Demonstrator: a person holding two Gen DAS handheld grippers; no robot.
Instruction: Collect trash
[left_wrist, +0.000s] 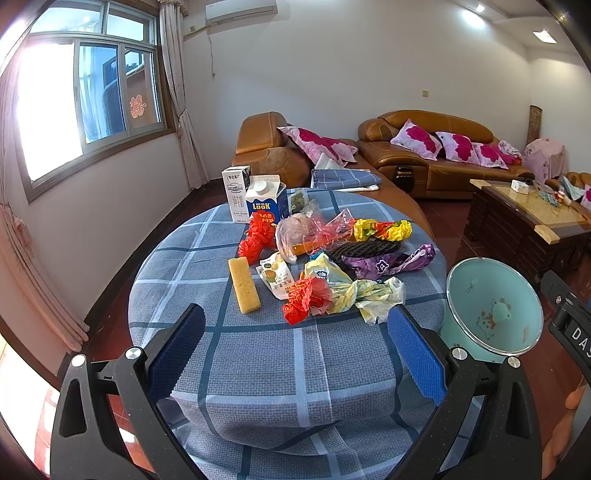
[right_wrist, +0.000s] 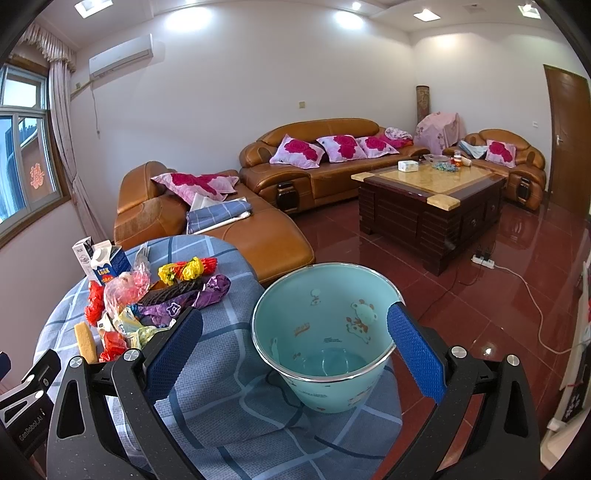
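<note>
Bucket (right_wrist: 325, 354) interior only in right view

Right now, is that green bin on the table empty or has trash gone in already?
Empty. The right wrist view looks into the green bin and shows its bare bottom; the wrappers lie on the tablecloth.

Blue carton (left_wrist: 266, 201): "LOOK". Left gripper housing (right_wrist: 31, 421): "GenRobot.AI". Right gripper housing (left_wrist: 576, 332): "DA", cut off. Other print illegible.
</note>
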